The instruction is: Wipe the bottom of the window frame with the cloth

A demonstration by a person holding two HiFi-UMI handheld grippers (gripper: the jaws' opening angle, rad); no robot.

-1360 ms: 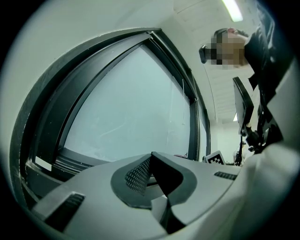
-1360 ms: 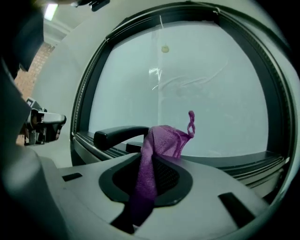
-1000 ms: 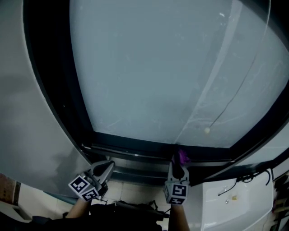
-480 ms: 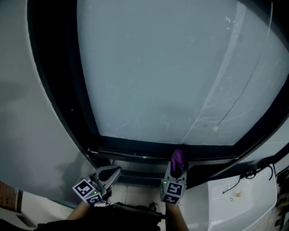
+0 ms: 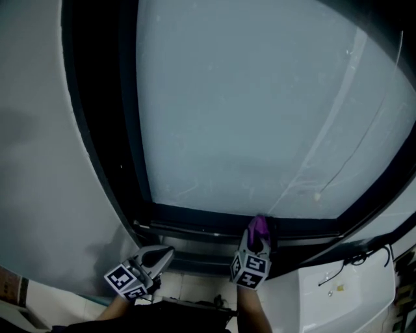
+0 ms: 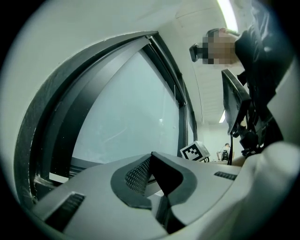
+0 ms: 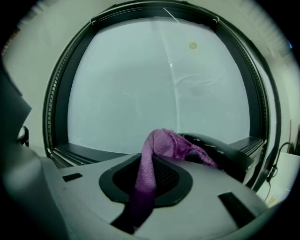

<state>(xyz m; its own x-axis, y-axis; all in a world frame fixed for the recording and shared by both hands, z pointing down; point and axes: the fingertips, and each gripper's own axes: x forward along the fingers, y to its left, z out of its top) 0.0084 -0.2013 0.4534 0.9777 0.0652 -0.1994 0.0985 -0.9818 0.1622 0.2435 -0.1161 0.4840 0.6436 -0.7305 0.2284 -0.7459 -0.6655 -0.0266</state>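
Everything is dim on my feed, and in the head view both forearms are cut off by the bottom edge, so I only see the grippers from their marker cubes forward. The right gripper [image 5: 256,239] sits at lower centre with its fingers clamped on the purple cloth [image 5: 259,226], which pokes up against the dark bottom rail of the window frame [image 5: 195,221]; I cannot tell whether it touches the rail. The right gripper view shows more: the cloth [image 7: 157,150] runs as a narrow strip down between the pads, its lower end lost in the slot, and bunches over the tips. The left gripper [image 5: 164,253] hangs at lower left, below the rail and apart from it. Its own view shows its fingertips [image 6: 151,155] meeting with nothing between them. That view alone also catches a ceiling light [image 6: 228,10] at upper right. The only print I can make out is the black-and-white squares on the cubes. A pale speck [image 5: 317,196] on the glass [image 5: 260,110] is too small to identify.
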